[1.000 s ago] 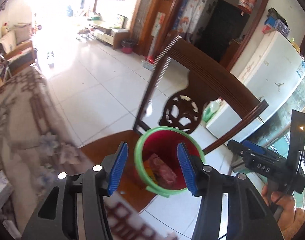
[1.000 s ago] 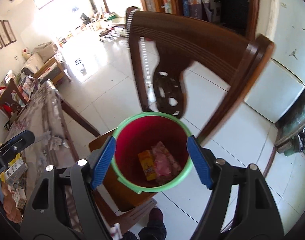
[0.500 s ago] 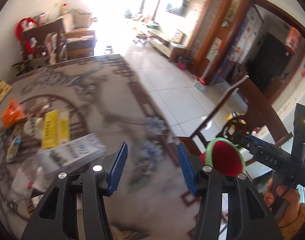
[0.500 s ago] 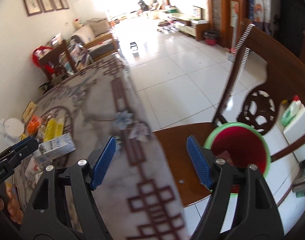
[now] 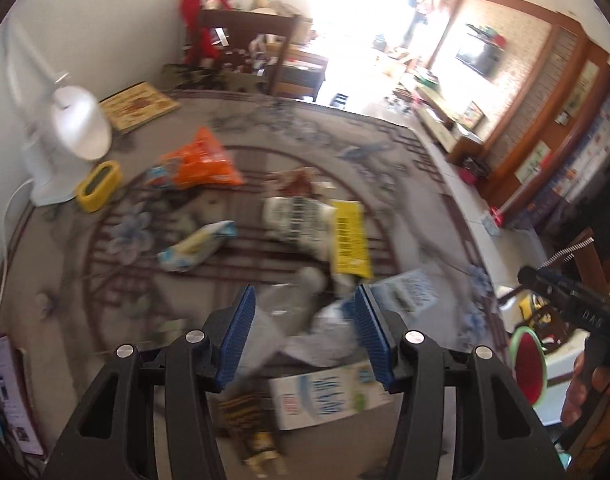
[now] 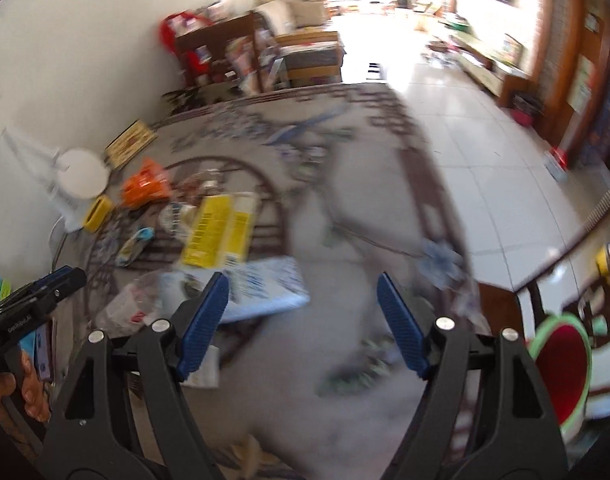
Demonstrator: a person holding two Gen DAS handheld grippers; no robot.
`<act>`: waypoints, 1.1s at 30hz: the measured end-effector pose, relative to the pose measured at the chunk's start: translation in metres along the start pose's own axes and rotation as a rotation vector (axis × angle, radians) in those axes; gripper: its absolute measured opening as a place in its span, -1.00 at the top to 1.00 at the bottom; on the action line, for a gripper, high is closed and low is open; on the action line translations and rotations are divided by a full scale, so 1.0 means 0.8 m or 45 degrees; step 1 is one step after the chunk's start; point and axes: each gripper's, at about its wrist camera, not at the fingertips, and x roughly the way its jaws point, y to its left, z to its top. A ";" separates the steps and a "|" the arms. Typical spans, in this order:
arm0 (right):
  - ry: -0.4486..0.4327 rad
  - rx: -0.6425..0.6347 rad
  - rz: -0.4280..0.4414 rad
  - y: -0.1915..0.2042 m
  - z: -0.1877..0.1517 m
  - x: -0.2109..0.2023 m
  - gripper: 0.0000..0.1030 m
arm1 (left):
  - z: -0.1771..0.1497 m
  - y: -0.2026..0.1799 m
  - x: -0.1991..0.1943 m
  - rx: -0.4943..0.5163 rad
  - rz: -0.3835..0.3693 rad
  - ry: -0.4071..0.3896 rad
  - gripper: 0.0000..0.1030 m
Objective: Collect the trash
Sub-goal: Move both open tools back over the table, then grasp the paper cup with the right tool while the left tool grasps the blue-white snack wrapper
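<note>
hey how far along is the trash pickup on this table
Early. The red bin is off the table's edge; its contents aren't visible. Left gripper and right gripper are open and empty. Left: orange wrapper, yellow pack, white carton and more.

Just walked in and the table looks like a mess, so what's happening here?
A person is clearing rubbish off the table with a hand-held gripper in each hand. Both the left gripper and the right gripper are open and empty above the cloth; the right one's jaws have just been opening. Wrappers, an orange packet, a yellow packet and a white carton lie scattered on the table. The red bin with a green rim sits off to the right, on a chair.
</note>
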 end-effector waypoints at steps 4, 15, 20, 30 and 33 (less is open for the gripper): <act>0.091 -0.246 0.094 0.096 0.053 0.070 -0.51 | 0.001 0.057 0.000 -0.067 0.077 -0.006 0.05; 0.496 -0.676 0.003 0.215 0.083 0.259 -0.35 | 0.004 0.127 0.037 -0.044 0.129 0.061 0.03; 0.453 -0.534 0.159 0.200 0.085 0.236 0.58 | 0.011 0.130 0.069 0.023 0.130 0.101 0.03; 0.245 -0.189 0.397 0.147 0.067 0.106 0.58 | 0.033 0.123 0.159 0.122 0.109 0.203 0.03; 0.272 -0.103 0.436 0.132 0.049 0.090 0.58 | 0.040 0.122 0.176 0.117 0.104 0.215 0.06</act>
